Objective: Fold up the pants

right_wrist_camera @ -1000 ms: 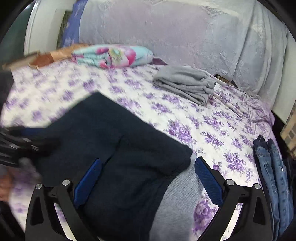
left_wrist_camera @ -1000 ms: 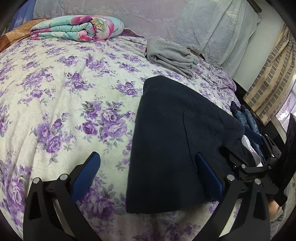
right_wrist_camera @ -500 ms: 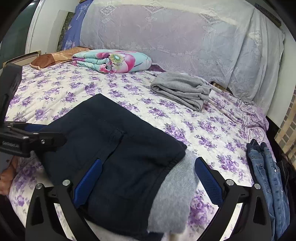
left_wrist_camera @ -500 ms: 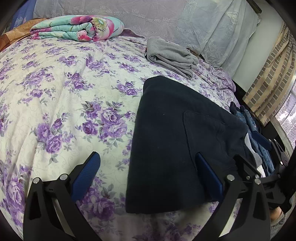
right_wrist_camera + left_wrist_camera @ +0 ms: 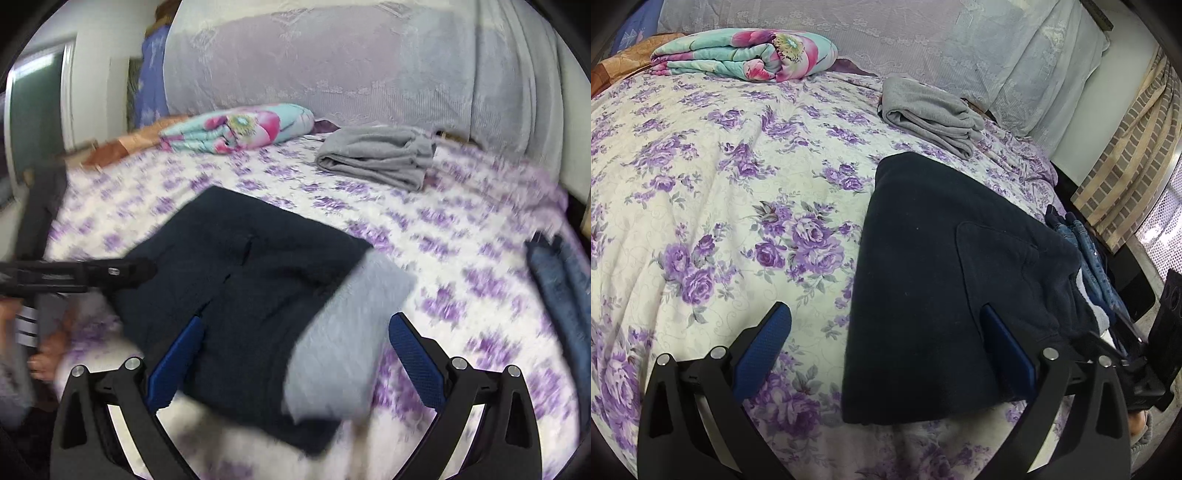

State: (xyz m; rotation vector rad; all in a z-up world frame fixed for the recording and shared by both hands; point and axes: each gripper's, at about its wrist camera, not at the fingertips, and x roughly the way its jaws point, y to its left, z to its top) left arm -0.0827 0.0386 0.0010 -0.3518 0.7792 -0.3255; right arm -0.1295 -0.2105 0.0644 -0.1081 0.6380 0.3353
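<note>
We see no bin or basket here; everything lies straight on the bed (image 5: 713, 192), on its purple-flowered sheet.

The pants (image 5: 945, 280) are dark navy and lie folded into a flat block near the bed's front edge. In the right wrist view the pants (image 5: 240, 295) show a pale grey inner lining turned out at their near right corner, though that view is blurred.

Our left gripper (image 5: 886, 343) has its jaws wide apart and holds nothing. The left blue pad sits over bare sheet; the right pad sits over the near right part of the pants. The near left edge of the pants lies between the jaws, and we cannot tell whether the pad touches the cloth.

Our right gripper (image 5: 295, 354) also has its jaws wide apart, clamped on nothing. The near part of the pants and the grey lining lie between its pads. The left gripper shows at the left edge of this view, over the left side of the pants.

Further back lie folded grey pants (image 5: 931, 114), well apart from the dark ones, and a rolled floral quilt (image 5: 746, 55) by the covered headboard (image 5: 923, 33). Jeans (image 5: 561, 288) hang at the bed's right edge.
</note>
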